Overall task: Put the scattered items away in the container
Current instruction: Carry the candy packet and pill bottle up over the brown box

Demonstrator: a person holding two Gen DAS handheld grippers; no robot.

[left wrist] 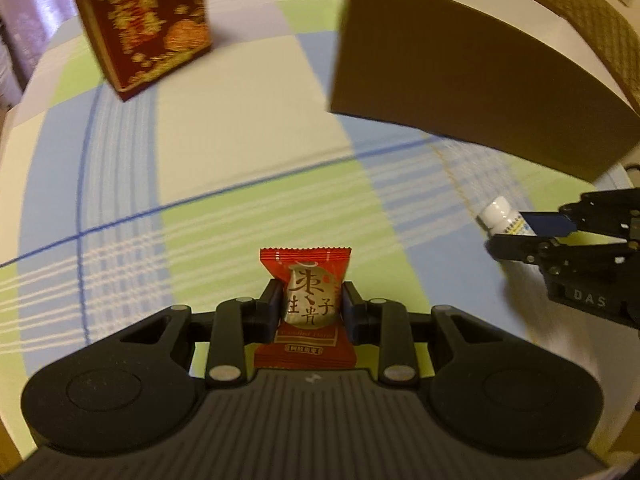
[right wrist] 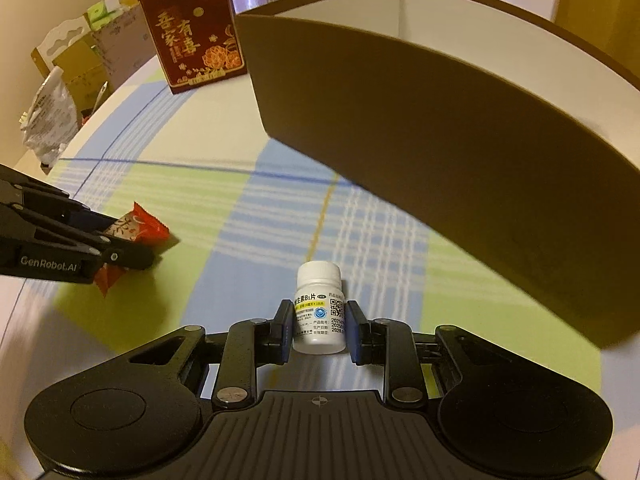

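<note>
My left gripper (left wrist: pixel 310 304) is shut on a red candy packet (left wrist: pixel 306 264) with a silver label, pinched at its middle. In the right wrist view the same left gripper (right wrist: pixel 124 238) comes in from the left, holding the packet (right wrist: pixel 140 226) just over the checked cloth. My right gripper (right wrist: pixel 319 320) is shut on a small white pill bottle (right wrist: pixel 319 276), cap pointing away. The left wrist view shows that right gripper (left wrist: pixel 510 232) at the right edge with the bottle (left wrist: pixel 496 214). The brown open box (right wrist: pixel 440 120) with a white inside stands ahead to the right, also seen as a brown wall (left wrist: pixel 460 72).
A dark red gift box (right wrist: pixel 192 36) with gold characters stands upright at the back left, also visible (left wrist: pixel 148 28). Cardboard boxes (right wrist: pixel 80 60) and a crumpled plastic bag (right wrist: pixel 48 120) sit past the table's left edge. The checked tablecloth (left wrist: pixel 248 120) covers the table.
</note>
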